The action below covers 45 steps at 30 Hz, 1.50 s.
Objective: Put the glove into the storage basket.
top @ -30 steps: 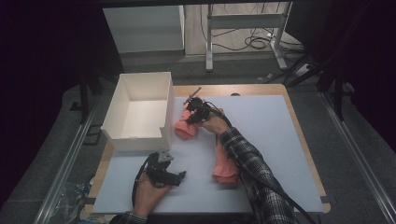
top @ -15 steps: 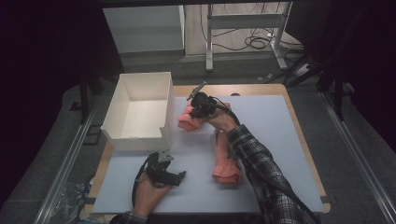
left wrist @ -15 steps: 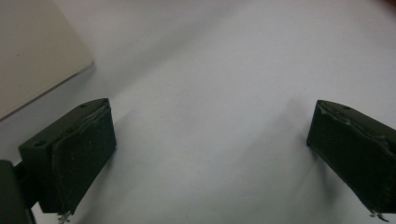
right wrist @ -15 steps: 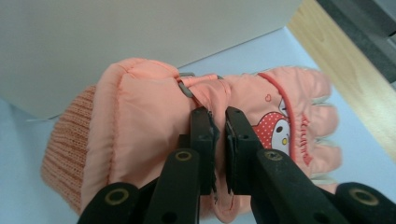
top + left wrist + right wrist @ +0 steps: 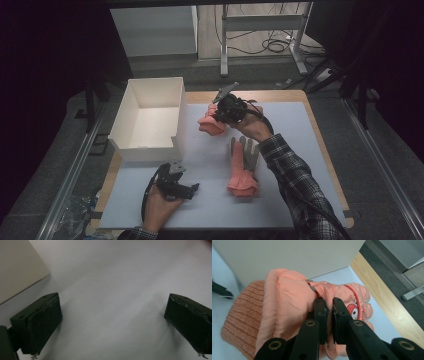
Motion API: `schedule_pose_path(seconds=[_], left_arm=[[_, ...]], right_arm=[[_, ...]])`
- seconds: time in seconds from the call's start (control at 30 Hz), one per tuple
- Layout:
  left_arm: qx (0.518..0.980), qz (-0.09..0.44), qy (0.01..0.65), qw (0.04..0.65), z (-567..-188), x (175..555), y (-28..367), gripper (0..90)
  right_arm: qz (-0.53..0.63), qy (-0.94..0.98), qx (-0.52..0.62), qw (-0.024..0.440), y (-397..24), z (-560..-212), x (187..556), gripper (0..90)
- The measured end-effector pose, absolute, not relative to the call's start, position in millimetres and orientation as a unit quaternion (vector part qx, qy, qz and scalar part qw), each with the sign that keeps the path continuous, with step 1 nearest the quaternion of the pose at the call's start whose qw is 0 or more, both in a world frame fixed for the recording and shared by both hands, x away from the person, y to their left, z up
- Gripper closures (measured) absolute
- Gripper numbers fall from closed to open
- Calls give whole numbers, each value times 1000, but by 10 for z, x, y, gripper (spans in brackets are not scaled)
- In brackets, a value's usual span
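We judge the glove [image 5: 294, 315] light, soft and floppy, so our right gripper [image 5: 328, 312] pinches a fold of its shell while the left gripper [image 5: 112, 322] rests with fingers wide.

The held glove [image 5: 294, 302] was smooth peach cloth with a ribbed knit cuff. A second glove [image 5: 243, 167] had a grey palm. The box [image 5: 150, 145] looked like matt white card; the table [image 5: 295, 95] showed a bare wood edge.

My black jaws pinch a peach-pink glove [image 5: 294, 312] with a ribbed orange cuff and a red-and-white cartoon patch, near a white box [image 5: 150, 117] on the pale blue worktop [image 5: 295, 130].
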<state>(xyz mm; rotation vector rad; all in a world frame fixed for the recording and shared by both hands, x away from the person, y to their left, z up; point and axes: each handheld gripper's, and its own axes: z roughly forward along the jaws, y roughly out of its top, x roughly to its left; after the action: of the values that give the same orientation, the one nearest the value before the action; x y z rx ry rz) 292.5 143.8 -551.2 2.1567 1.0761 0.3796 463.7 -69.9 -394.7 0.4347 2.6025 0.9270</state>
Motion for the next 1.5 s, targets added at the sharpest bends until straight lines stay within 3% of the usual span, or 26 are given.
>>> schedule_pose_path(seconds=[0.43,0.7,1.27,1.5], left_arm=[[830,146,414,343,-5511,2925,1438,11],[830,146,414,343,-5510,2925,1438,12],[830,146,415,344,-5511,2924,1436,12],[830,146,415,344,-5511,2924,1437,12]], right_arm=[[331,915,135,188,-1285,-3589,4133,837],[336,917,112,183,-1535,-3554,3787,837],[324,937,89,92,-1718,-4338,3469,811],[333,935,103,70,-1791,-4448,3425,685]])
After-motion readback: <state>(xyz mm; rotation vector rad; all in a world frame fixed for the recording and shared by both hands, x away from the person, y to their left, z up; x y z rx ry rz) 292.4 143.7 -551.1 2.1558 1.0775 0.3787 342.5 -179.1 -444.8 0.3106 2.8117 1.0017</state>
